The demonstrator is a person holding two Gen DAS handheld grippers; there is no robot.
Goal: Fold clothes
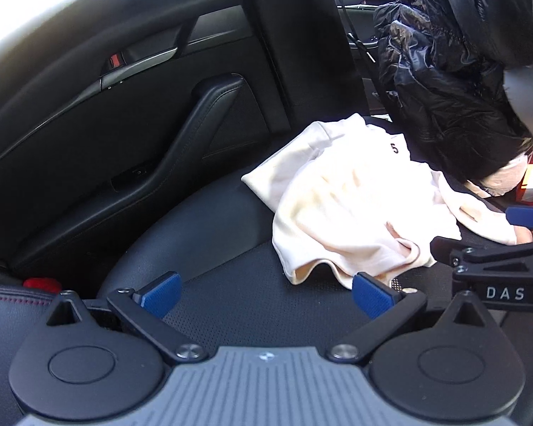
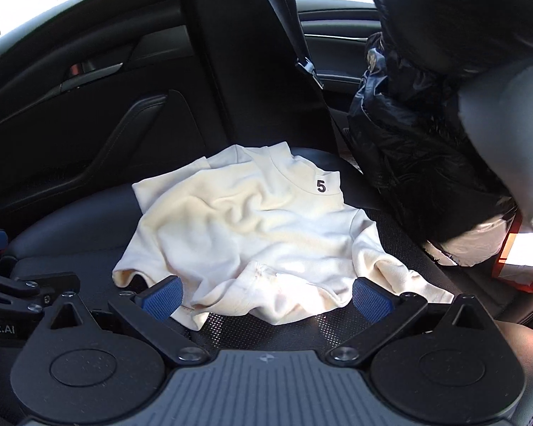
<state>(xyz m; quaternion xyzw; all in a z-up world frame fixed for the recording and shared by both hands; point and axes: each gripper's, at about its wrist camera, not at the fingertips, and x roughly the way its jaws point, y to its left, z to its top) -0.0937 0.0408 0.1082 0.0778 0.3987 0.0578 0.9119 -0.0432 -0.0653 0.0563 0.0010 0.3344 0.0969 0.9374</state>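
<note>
Leftmost, the door panel [image 1: 106, 106] runs along the seat [image 1: 202, 220], dark and close. On the seat lies a cream shirt [image 2: 252, 227], rumpled and unfolded, with a black "5" tag [image 2: 321, 186] at its collar.

The left gripper [image 1: 266, 296] hovers over bare seat with its blue pads wide apart and nothing between them; the shirt's near hem lies just ahead of it, toward its right finger, which the hem seems to brush, though the overlap is hard to judge. The right gripper [image 2: 266, 296] is likewise spread wide and holds nothing. The shirt's lower hem droops into the gap between its fingers, and the cloth sits just beside both pads without being pinched.

Further right, a black puffer jacket [image 2: 419, 113] hangs down near the shirt's sleeve, and a red-edged bag [image 2: 515, 266] rests at the far edge.
</note>
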